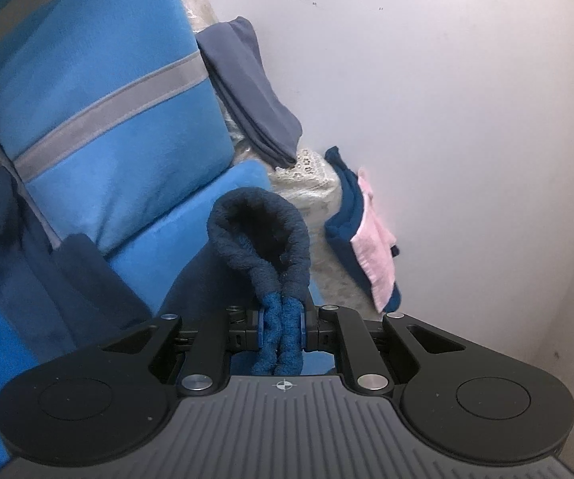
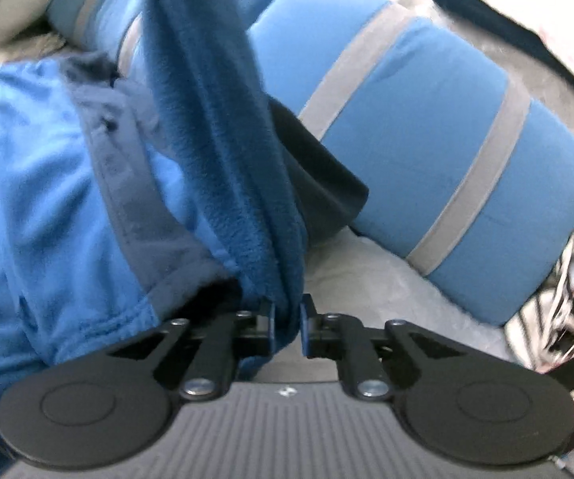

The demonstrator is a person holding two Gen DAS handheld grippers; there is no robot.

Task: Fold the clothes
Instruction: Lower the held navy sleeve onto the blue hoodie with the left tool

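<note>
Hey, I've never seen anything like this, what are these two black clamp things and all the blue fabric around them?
Each picture comes from a camera mounted on a hand-held gripper, looking forward along its two fingers; a person holds one in each hand. The left gripper is shut on a bunched fold of dark blue fleece garment. The right gripper has closed on another edge of dark blue fleece. Behind lie blue cushions with grey stripes, and folded clothes are stacked by the wall.
</note>
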